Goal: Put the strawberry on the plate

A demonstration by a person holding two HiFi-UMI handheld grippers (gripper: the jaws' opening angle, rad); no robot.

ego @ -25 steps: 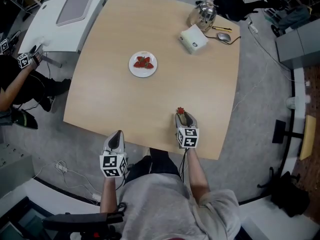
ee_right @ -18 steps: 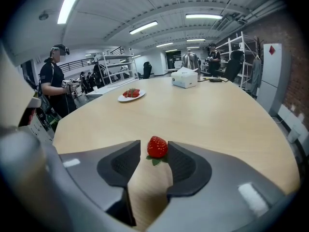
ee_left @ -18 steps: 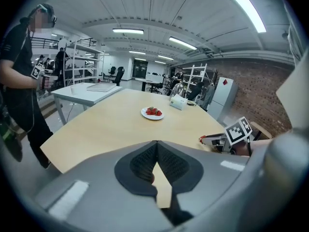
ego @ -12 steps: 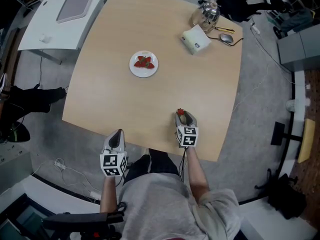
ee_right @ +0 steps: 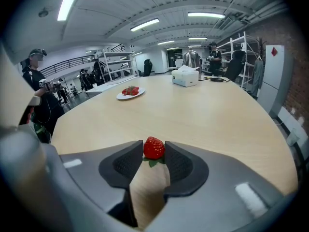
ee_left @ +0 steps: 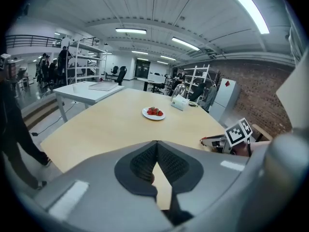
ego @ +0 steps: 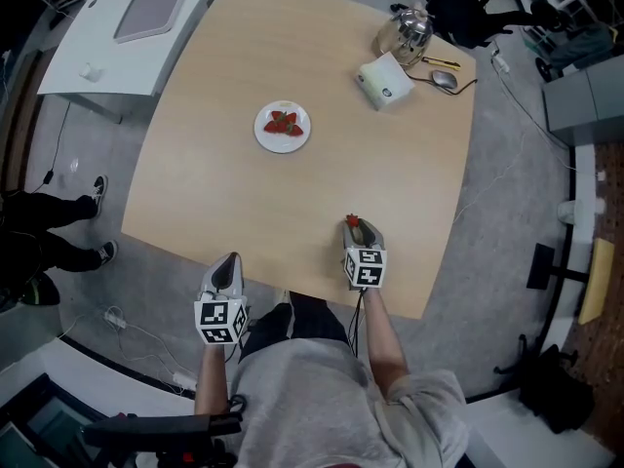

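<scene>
Right gripper view: right gripper (ee_right: pixel 154 143) jaws just closed in, now pinching the strawberry (ee_right: pixel 154 149) at the table's (ee_right: pixel 207 110) near edge, well apart from the plate (ee_right: pixel 123 97). Left gripper's (ee_left: pixel 156 143) clamped together, empty.

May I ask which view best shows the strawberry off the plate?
Right gripper view: the strawberry fills the gap between the jaws of the right hand-held gripper, which have just been closing. Head view: a red speck. Left gripper view: not visible.

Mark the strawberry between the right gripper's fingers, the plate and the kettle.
strawberry (ee_right: pixel 154 148), right gripper view, red body.
plate (ego: pixel 283 146), head view, bare rim.
kettle (ego: pixel 403 33), head view, shiny body.
</scene>
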